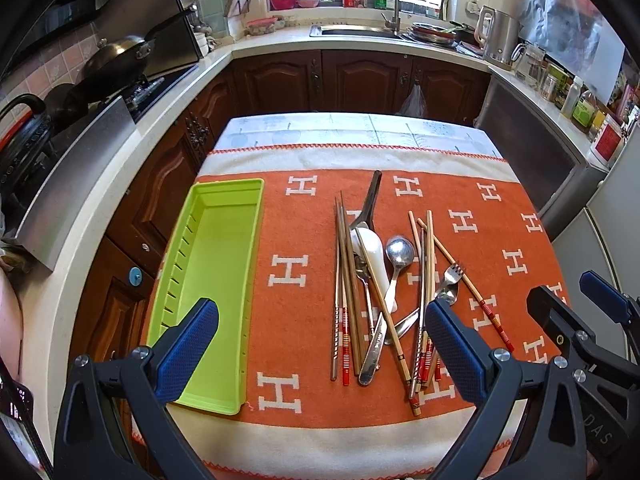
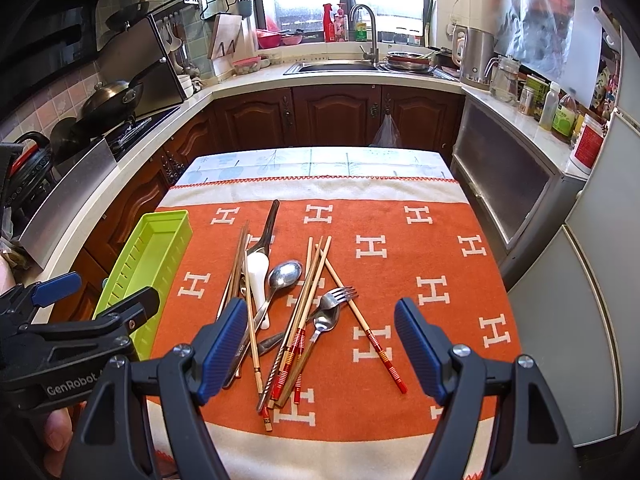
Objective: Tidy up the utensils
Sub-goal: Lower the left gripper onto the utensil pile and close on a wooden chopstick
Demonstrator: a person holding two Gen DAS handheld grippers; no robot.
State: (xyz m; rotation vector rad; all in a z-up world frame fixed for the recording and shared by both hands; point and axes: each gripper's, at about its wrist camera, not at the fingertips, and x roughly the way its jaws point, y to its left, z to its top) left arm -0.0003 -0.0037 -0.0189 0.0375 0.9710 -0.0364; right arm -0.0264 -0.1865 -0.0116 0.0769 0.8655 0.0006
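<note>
A heap of utensils lies on the orange cloth [image 1: 304,216]: several wooden chopsticks [image 1: 348,280], a white ceramic spoon [image 1: 376,256], a steel spoon [image 1: 400,252], a fork [image 1: 450,276] and a dark ladle handle [image 1: 374,196]. The empty green tray [image 1: 216,264] stands to their left, and shows in the right wrist view [image 2: 160,240]. My left gripper [image 1: 320,344] is open above the near table edge, between tray and heap. My right gripper [image 2: 320,344] is open and empty above the near ends of the chopsticks [image 2: 304,320], with the fork [image 2: 336,296] and steel spoon [image 2: 284,274] ahead.
The table stands in a kitchen with wooden cabinets [image 1: 360,76] behind it, a stove with a wok [image 1: 116,56] at left, a sink [image 1: 360,30] at the back and a grey appliance [image 2: 512,184] at right. The cloth's right part [image 2: 440,248] holds no utensils.
</note>
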